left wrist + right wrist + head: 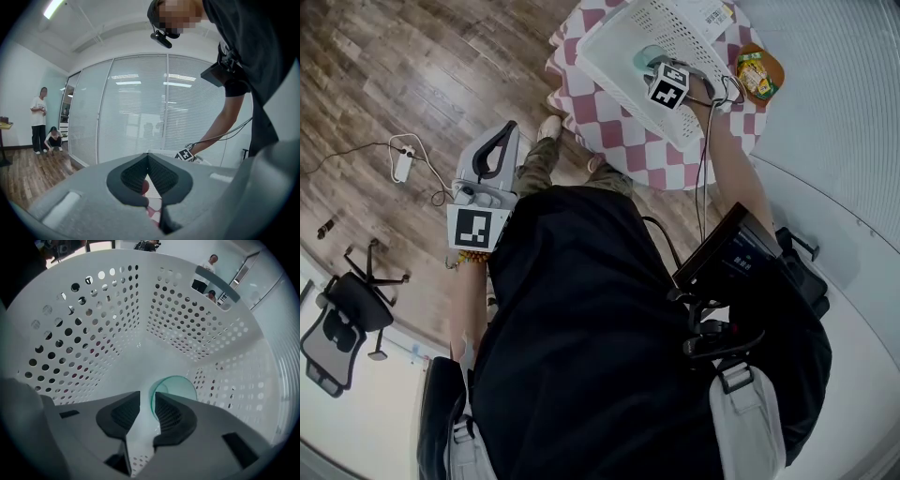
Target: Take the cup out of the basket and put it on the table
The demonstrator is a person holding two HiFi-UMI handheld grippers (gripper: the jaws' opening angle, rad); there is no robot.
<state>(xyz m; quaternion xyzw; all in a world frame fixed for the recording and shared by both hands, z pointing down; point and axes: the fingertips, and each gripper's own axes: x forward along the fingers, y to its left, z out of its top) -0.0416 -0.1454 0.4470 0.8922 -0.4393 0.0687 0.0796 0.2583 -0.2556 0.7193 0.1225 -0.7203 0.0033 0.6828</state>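
A translucent teal cup (176,386) lies on its side on the floor of the white perforated basket (93,333). In the head view the cup (649,58) shows inside the basket (614,52), which stands on the checked table (619,150). My right gripper (147,398) reaches down into the basket, and the cup's near rim stands in the gap beside the right pad. A clear gap remains at the left pad, so the jaws are open. My left gripper (510,131) hangs by the person's side over the wooden floor, its jaws (148,159) shut on nothing.
A plate with a snack packet (759,70) sits on the table behind the basket. A power strip with cable (401,164) and an office chair (342,323) are on the floor at the left. Two people (38,119) are far off by the glass wall.
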